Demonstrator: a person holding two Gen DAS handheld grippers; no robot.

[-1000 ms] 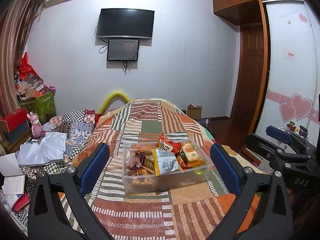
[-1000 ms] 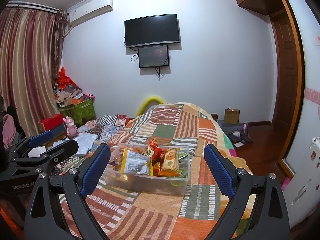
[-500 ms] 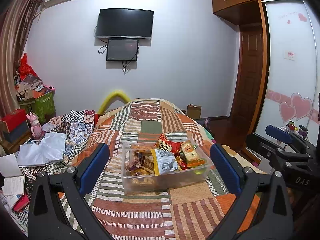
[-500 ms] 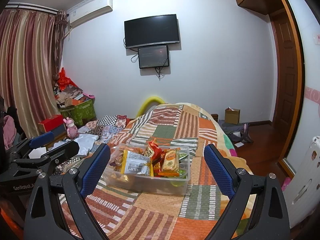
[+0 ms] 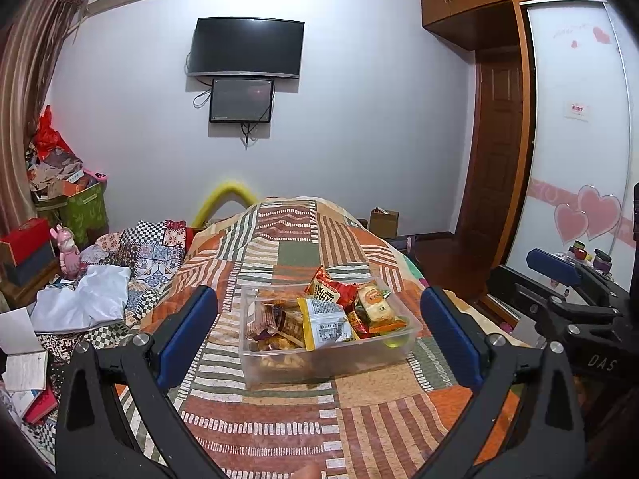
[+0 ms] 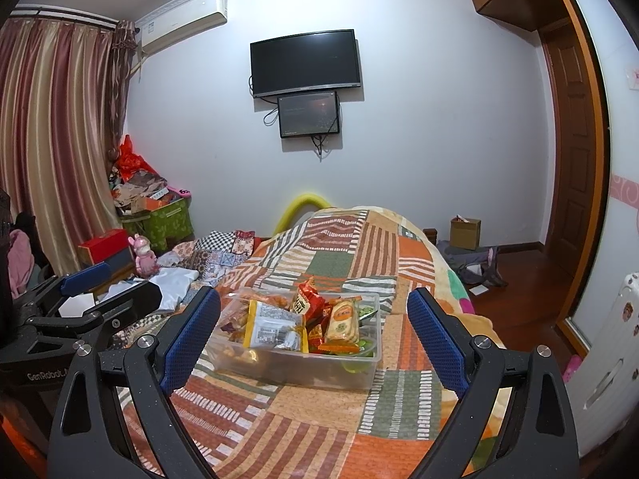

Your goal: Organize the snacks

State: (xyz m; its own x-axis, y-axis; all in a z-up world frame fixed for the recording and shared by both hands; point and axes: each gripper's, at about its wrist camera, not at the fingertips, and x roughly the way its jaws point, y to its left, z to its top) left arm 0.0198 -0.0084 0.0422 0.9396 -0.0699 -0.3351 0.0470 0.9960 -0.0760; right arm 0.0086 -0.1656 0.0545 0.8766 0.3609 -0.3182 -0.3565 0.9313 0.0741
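A clear plastic box full of snack packets stands on the patchwork bedspread. On top lie a yellow-edged packet, a red packet and an orange-and-white packet. My left gripper is open and empty, held above the bed in front of the box. My right gripper is open and empty, beside the left one. Each gripper shows at the edge of the other's view.
A heap of cloths and a white garment lies left of the bed. A pink toy rabbit, boxes and a green bin stand by the curtain. A wardrobe and door are on the right.
Both views have shifted very slightly; the box, snacks and both open grippers stand as before.
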